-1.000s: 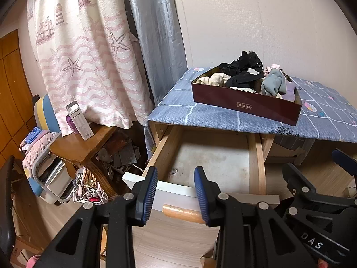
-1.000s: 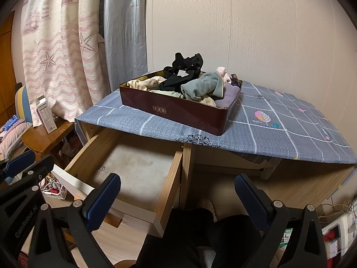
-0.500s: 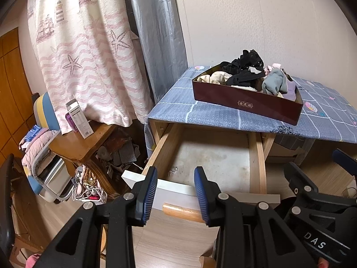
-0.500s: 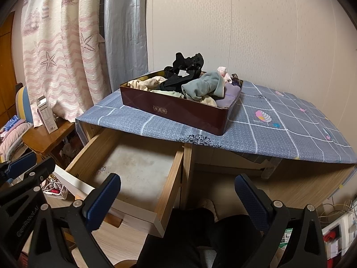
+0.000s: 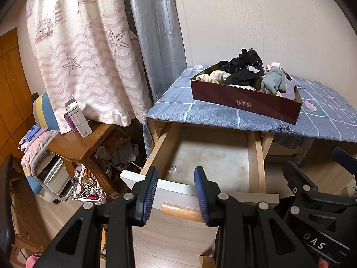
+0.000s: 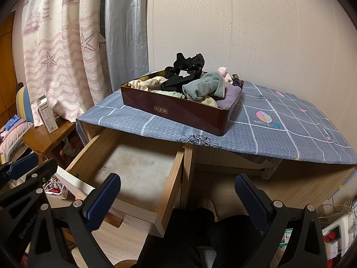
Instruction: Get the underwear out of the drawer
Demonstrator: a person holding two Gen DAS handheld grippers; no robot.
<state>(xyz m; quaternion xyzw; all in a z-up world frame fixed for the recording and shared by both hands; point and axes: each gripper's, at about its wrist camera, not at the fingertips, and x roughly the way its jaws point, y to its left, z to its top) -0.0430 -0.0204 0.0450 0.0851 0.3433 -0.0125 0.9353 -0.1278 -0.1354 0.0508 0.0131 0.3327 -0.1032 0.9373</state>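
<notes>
underwear (image 6: 191, 84) heaped in box (image 6: 178, 114), off drawer (image 6: 138, 167)

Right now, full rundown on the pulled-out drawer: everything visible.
The drawer is light wood with a white front panel and a rounded wooden handle on the front. It is pulled well out from under the cloth-covered desk, sitting level. Its pale bottom looks stained and holds no clothing; only a small unclear speck lies near the front left. Neither gripper touches it. The dark red box of clothes sits on the desk above, not in it.
</notes>
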